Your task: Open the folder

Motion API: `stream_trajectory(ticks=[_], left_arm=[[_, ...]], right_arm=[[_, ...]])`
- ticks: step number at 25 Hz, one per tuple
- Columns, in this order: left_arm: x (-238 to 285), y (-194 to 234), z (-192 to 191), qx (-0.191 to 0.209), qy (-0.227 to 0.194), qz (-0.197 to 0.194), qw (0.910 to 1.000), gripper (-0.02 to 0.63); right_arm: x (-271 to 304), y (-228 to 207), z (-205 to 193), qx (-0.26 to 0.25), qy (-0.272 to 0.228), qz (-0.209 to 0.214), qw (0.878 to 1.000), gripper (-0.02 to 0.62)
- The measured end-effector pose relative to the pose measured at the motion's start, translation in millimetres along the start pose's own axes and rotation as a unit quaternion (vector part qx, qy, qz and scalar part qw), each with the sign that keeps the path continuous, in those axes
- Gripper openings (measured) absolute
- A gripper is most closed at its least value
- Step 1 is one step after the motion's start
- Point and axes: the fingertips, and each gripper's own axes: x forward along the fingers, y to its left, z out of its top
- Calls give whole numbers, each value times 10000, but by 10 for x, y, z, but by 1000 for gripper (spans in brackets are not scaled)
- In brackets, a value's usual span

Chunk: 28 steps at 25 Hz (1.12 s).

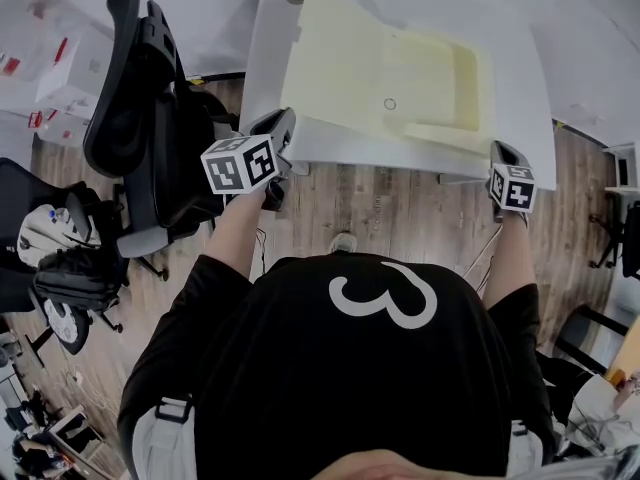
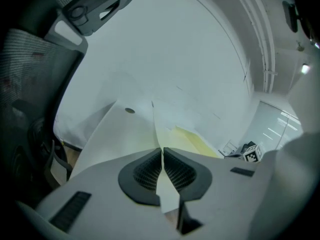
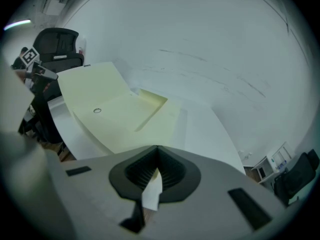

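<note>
Folder [image 1: 400,78] on white bench [image 1: 520,78], part open, left cover raised.
- Left gripper [image 2: 162,156]: jaws pinched on cover's near edge.
- Right gripper [image 3: 157,156]: jaws closed on thin pale edge; we read it as folder's near right corner.
- We judge card light, thin, floppy, likely to crease. Grip at edges, away from fold.
- Fold runs near-to-far; long axis lies across bench.

Pale yellow on the folder [image 1: 390,83]; plain white on the bench [image 1: 262,48]. Brown wood grain across the floor [image 1: 400,213]. Black on the chair [image 1: 140,118]. Grey on left gripper [image 2: 162,151] and right gripper [image 3: 157,151], with black ribbed pads [image 2: 145,171] and black-and-white square markers.
</note>
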Motion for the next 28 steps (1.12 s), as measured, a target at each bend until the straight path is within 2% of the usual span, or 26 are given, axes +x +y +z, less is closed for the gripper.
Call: stream_trajectory(ticks=[10, 20, 28], left_arm=[[111, 381, -363, -914, 176, 293, 9952, 25], [208, 553, -520, -1042, 336, 514, 9927, 31], [222, 583, -501, -977, 345, 653, 9925, 38]], right_arm=[[7, -96, -18, 331, -161, -58, 9993, 23], [-11, -116, -11, 506, -374, -136, 9979, 23], [-31, -94, 10, 661, -472, -72, 9967, 23]])
